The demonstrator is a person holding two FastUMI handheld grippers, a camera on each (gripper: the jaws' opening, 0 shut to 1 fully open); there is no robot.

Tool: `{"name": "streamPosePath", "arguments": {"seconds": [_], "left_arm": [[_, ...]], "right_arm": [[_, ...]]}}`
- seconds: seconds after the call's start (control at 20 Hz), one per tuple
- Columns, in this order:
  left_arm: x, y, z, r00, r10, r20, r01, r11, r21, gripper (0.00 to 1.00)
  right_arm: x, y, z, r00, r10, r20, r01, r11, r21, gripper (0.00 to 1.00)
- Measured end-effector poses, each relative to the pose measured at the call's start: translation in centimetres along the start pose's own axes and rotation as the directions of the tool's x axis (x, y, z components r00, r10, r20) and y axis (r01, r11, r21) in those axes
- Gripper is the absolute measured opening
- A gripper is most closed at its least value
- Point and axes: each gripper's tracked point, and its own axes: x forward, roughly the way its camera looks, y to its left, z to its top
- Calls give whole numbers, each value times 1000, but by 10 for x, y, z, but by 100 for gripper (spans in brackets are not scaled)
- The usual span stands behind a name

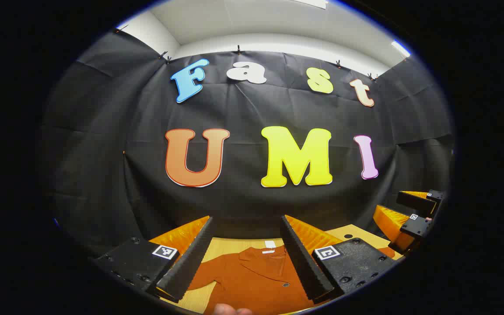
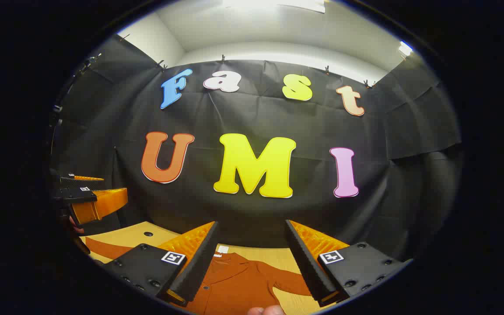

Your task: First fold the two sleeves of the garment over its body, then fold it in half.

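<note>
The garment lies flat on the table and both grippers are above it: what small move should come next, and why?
Probably lower one open gripper, for example the left gripper, toward a sleeve. The garment lies spread on the table with both sleeves out to its sides, and the right gripper is also open and holds nothing, so no fold has started.

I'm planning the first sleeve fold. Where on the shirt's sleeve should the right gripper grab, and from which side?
Probably the outer end of the sleeve, coming down from above with the right gripper open. The shirt lies flat on the table with this sleeve spread out to the side, so pinching its end lets it swing over the body. The cuff itself is hidden.
</note>
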Motion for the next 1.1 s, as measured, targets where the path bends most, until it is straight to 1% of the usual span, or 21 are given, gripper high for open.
{"name": "streamPosePath", "arguments": {"seconds": [0.35, 0.85, 1.1], "left_arm": [[-7, -3, -1, 1000, 14, -1, -14, 1000, 14, 98], [-11, -20, -11, 1000, -11, -17, 11, 1000, 20, 98], [-9, -27, -11, 1000, -12, -20, 13, 1000, 22, 98]], "right_arm": [[-1, -4, -1, 1000, 6, -2, -6, 1000, -9, 95], [-5, -16, -7, 1000, -15, -12, 15, 1000, -10, 95], [-1, -26, -10, 999, -30, -18, 30, 999, 12, 95]]}}
